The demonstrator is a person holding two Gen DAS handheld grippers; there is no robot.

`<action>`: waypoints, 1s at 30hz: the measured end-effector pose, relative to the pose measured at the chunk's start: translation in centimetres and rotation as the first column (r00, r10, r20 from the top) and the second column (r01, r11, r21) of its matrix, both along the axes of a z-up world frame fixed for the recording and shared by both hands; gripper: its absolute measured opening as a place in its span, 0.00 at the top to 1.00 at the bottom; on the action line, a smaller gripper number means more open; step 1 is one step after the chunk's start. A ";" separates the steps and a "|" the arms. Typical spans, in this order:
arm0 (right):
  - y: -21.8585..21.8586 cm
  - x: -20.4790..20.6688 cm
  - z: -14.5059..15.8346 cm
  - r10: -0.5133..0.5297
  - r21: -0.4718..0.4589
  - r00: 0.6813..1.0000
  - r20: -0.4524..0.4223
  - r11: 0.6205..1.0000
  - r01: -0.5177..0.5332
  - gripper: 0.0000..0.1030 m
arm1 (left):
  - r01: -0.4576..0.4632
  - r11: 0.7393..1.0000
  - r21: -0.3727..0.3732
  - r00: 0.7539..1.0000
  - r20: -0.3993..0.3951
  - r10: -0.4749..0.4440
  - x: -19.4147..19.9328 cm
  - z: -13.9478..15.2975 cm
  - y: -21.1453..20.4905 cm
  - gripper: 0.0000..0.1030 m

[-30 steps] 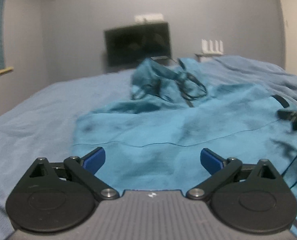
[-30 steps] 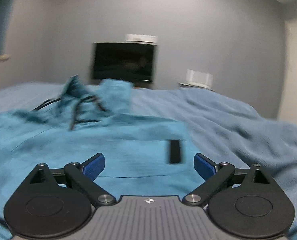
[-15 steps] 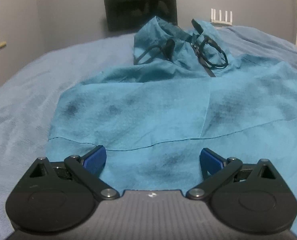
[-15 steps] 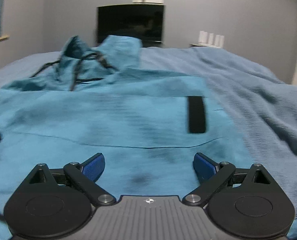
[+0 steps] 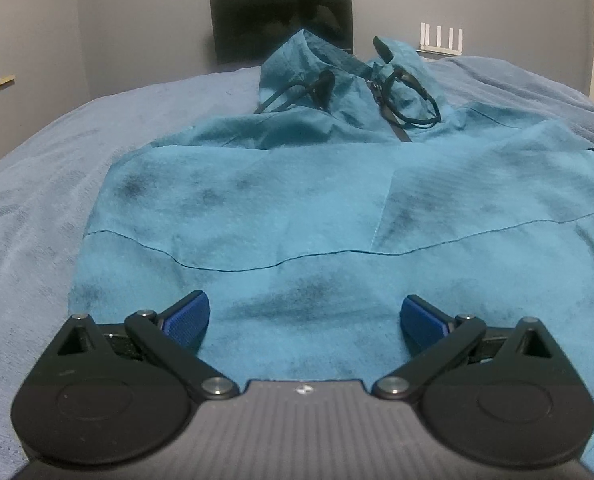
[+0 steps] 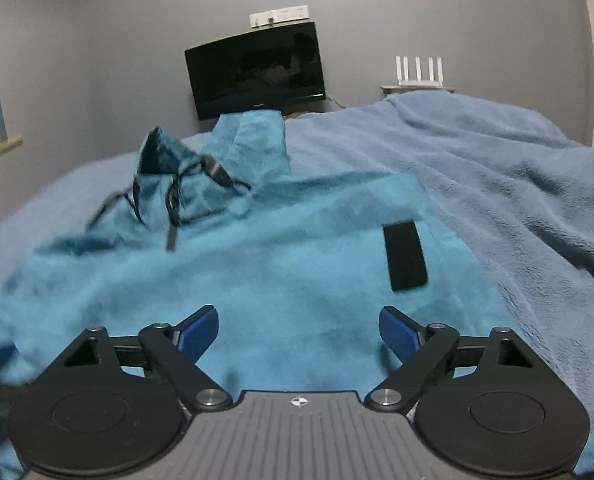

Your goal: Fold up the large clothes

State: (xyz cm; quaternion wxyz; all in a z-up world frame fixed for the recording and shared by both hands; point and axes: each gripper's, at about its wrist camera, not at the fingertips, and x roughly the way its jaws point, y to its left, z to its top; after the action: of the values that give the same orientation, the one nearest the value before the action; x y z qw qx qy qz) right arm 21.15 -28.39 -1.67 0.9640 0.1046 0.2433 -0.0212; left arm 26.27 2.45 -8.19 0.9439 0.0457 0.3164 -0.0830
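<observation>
A teal hooded jacket lies spread on the bed, hood and black drawcords at the far end. It also shows in the right wrist view, with a black patch near its right edge. My left gripper is open and empty, low over the jacket's near left part. My right gripper is open and empty, low over the jacket's near right part. The jacket's near hem is hidden under both grippers.
A light blue blanket covers the bed; it bunches into folds on the right. A dark TV hangs on the grey far wall, with a white router on a shelf to its right.
Both grippers have stayed open. The left gripper has come lower and closer over the jacket. The right gripper has tilted up and drifted; its view is blurred.
</observation>
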 end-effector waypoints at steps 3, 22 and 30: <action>0.7 2.6 2.1 0.006 -0.015 1.000 0.022 1.000 -0.006 0.16 | 0.005 1.000 -0.004 1.000 0.000 -0.005 0.1 -0.2 0.1 0.00; 10.4 29.3 6.6 -0.016 -0.073 1.000 0.007 0.997 0.017 0.38 | 0.020 1.000 -0.004 1.000 0.002 -0.020 0.7 -0.7 -0.1 0.00; 8.4 30.9 4.0 -0.046 -0.047 0.996 -0.074 0.998 0.043 0.90 | -0.016 0.999 -0.047 1.000 -0.008 0.015 1.3 0.0 0.2 0.00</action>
State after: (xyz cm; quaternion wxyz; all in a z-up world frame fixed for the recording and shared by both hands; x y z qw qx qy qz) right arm 52.08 -20.02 2.31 0.9557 0.0872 0.2764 -0.0520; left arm 27.57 2.67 -8.19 0.9440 0.0209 0.3185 -0.0833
